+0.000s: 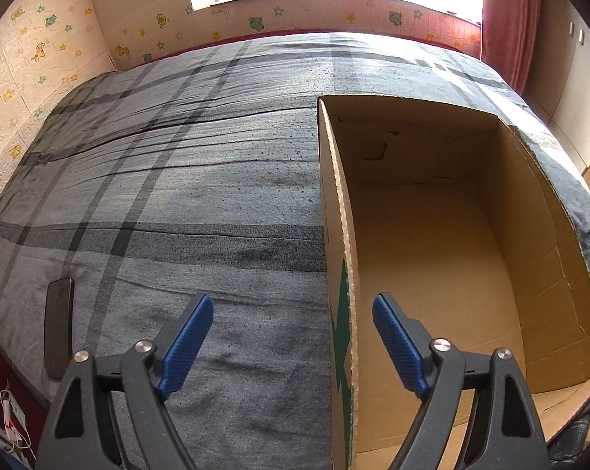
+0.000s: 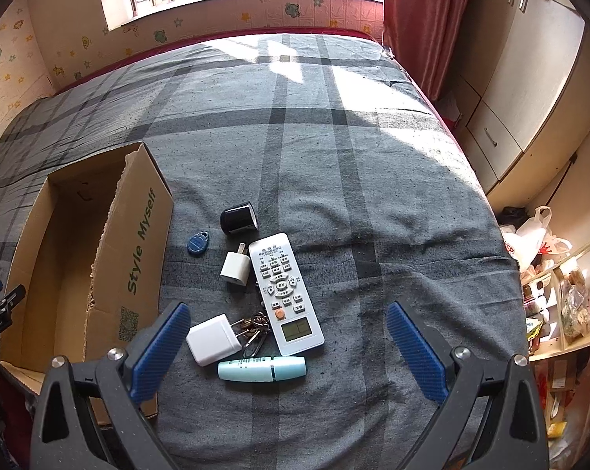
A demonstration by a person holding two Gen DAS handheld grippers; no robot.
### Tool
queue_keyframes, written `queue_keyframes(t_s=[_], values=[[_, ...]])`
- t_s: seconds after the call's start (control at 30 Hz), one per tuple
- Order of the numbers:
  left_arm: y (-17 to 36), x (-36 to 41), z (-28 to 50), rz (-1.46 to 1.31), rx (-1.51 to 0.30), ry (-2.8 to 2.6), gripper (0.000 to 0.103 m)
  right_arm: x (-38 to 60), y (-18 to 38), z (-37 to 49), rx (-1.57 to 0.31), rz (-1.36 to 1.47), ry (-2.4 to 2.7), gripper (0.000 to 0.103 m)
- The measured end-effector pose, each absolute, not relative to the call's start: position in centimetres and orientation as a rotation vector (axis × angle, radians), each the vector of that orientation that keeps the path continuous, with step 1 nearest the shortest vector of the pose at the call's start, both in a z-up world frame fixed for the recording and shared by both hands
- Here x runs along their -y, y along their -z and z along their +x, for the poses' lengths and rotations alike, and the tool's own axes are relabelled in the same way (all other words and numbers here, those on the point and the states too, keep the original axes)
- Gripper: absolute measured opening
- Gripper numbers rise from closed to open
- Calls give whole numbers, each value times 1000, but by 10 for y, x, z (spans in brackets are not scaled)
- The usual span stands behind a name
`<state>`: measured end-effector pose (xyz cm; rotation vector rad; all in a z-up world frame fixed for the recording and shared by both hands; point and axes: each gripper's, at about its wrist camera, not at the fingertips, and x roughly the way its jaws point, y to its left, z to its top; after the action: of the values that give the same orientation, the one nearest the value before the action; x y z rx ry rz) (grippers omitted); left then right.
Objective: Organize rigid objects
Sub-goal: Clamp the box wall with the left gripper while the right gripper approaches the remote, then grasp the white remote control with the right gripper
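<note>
An open cardboard box [image 1: 444,243] lies on the grey plaid bed, and nothing shows inside it. My left gripper [image 1: 293,305] is open above the box's left wall [image 1: 340,274], one finger on each side of it, not touching. In the right wrist view the same box [image 2: 99,258] is at the left. Beside it lie a white remote [image 2: 285,293], two white chargers [image 2: 235,268] [image 2: 214,338], a bunch of keys [image 2: 254,327], a blue key fob [image 2: 196,242], a black round object [image 2: 239,216] and a pale blue tube [image 2: 261,368]. My right gripper [image 2: 287,313] hangs open above this pile, holding nothing.
A black phone [image 1: 58,329] lies on the bed near its left edge, with white cables [image 1: 9,419] below. Cupboards [image 2: 530,90], shelves with bags and jars [image 2: 549,293] and a red curtain [image 2: 420,19] stand along the bed's right side. The far bed is bare sheet.
</note>
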<state>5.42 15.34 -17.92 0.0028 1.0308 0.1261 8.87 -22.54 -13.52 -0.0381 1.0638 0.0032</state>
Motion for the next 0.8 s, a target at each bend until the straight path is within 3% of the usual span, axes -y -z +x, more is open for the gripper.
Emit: queue_keyframes(t_s=[0.03, 0.17, 0.23, 0.3, 0.8], values=[[181, -152, 55, 4, -1035, -115, 80, 227, 139, 89, -1064, -28, 0, 102], [189, -146, 57, 5, -1038, -89, 53, 238, 151, 94, -1069, -5, 15, 102], [192, -142, 57, -1, -1031, -52, 31, 240, 158, 96, -1077, -8, 17, 102], [194, -134, 58, 39, -1032, -37, 23, 242, 165, 97, -1084, -18, 12, 102], [196, -135, 62, -6, -1060, -39, 13, 235, 225, 143, -1184, -207, -151, 102]])
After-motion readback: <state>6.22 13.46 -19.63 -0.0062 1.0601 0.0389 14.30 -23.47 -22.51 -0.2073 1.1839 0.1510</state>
